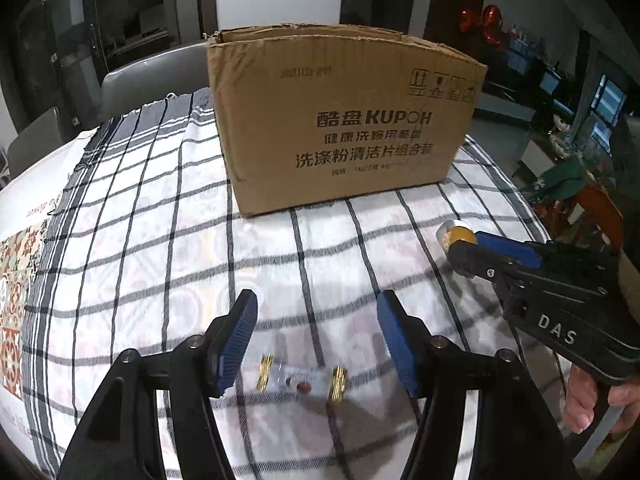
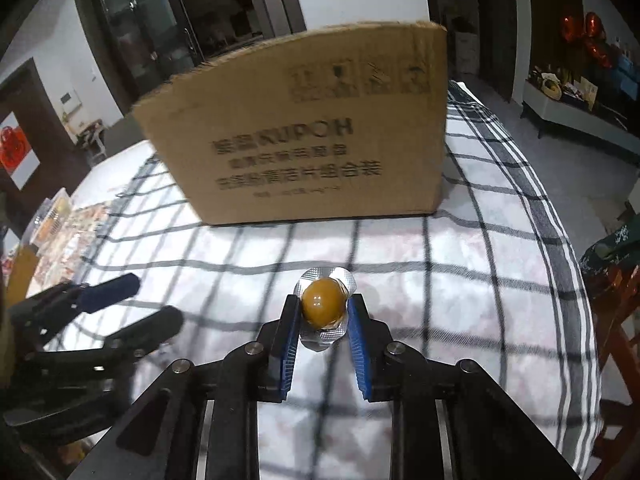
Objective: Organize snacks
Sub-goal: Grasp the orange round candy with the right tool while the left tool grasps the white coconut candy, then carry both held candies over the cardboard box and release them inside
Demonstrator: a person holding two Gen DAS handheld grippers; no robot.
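Observation:
A brown cardboard box (image 1: 340, 120) with black print stands open-topped at the far middle of the checked tablecloth; it also shows in the right wrist view (image 2: 304, 132). My right gripper (image 2: 323, 308) is shut on a foil-backed orange snack capsule (image 2: 323, 304), held above the cloth in front of the box; the capsule shows in the left wrist view (image 1: 456, 236) too. My left gripper (image 1: 316, 308) is open, just above a clear-wrapped candy with gold ends (image 1: 300, 380) lying on the cloth between its fingers. In the right wrist view the left gripper (image 2: 144, 304) sits at the left.
The round table's checked cloth (image 1: 140, 220) drops off at the right edge (image 2: 568, 264). A patterned mat with packets (image 2: 56, 224) lies far left. Grey chairs (image 1: 152, 76) stand behind the table. A wooden chair (image 1: 600, 208) stands at the right.

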